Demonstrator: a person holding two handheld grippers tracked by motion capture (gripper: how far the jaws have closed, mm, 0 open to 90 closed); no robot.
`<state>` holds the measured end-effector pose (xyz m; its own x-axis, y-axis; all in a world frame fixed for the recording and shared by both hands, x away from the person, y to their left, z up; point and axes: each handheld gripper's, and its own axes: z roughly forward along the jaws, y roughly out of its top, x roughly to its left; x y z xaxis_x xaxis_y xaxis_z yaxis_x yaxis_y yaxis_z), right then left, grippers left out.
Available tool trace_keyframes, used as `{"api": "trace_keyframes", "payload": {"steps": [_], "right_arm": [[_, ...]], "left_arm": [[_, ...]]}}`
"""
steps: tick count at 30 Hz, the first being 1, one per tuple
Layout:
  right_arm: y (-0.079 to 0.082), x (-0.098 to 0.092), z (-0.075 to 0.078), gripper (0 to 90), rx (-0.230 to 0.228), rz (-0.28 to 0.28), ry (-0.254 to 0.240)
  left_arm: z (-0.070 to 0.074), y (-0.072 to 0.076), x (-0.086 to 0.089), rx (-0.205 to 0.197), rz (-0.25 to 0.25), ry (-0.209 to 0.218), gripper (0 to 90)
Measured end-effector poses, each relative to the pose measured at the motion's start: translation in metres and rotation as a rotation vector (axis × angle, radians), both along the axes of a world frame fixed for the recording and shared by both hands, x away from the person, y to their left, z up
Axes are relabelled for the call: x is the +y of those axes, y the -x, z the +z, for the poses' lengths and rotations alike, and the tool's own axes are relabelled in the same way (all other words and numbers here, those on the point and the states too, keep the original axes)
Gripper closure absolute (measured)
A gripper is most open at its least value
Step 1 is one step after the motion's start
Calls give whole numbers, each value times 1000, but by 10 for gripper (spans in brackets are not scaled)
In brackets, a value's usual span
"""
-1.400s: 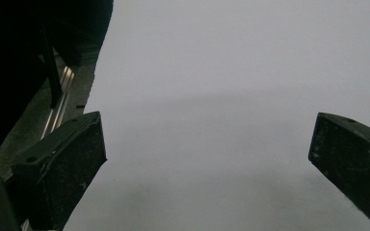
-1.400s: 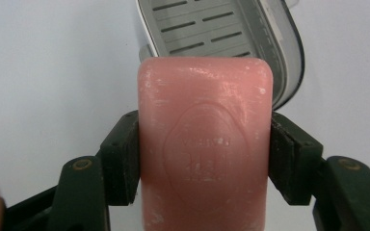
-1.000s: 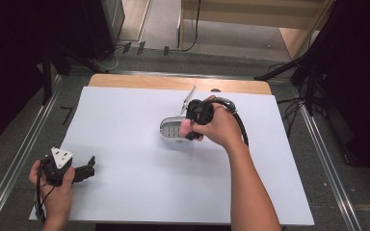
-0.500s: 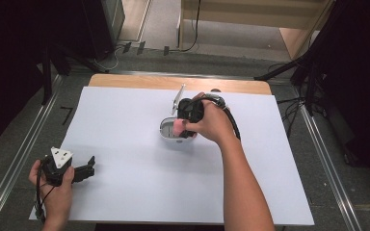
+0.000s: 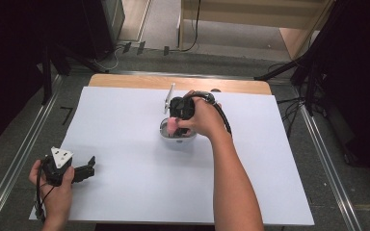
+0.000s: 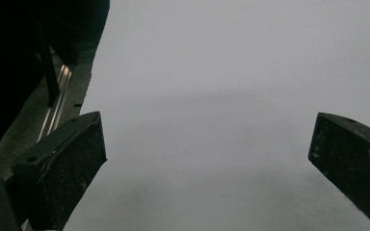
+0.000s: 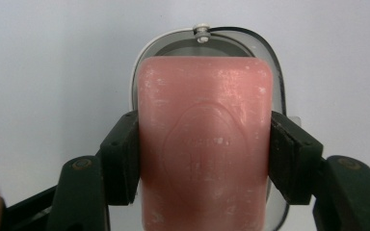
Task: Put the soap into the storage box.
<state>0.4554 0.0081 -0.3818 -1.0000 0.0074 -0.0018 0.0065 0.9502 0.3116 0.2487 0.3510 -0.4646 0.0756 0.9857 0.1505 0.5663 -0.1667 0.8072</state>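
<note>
Pink soap bar (image 7: 204,144) waxy, scuffed; tray (image 7: 275,62) glossy, translucent plastic.

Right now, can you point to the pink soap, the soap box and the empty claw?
pink soap (image 7: 204,149), right gripper view, its stamped top face.
soap box (image 7: 277,72), right gripper view, its clear rim.
left claw (image 6: 207,159), left gripper view, midway between its tips.

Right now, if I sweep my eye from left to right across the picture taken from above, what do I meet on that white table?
The left gripper in a hand near the front left corner → the metal lid standing up → the right gripper clamping a pink soap bar over a soap dish.
</note>
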Motion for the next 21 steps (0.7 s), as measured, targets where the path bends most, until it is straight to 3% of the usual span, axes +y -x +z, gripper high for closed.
{"api": "trace_keyframes", "payload": {"steps": [12,14,17,21], "right_arm": [[-5,2,-10,383,9,1,23],[-5,2,-9,375,19,-8,15],[-6,0,-3,310,12,-31,-39],[-5,-6,0,305,-2,-63,-40]], "left_arm": [[0,-1,0,5,1,3,0],[0,-1,0,5,0,3,0],[0,-1,0,4,0,4,0],[0,-1,0,6,-2,3,0]]}}
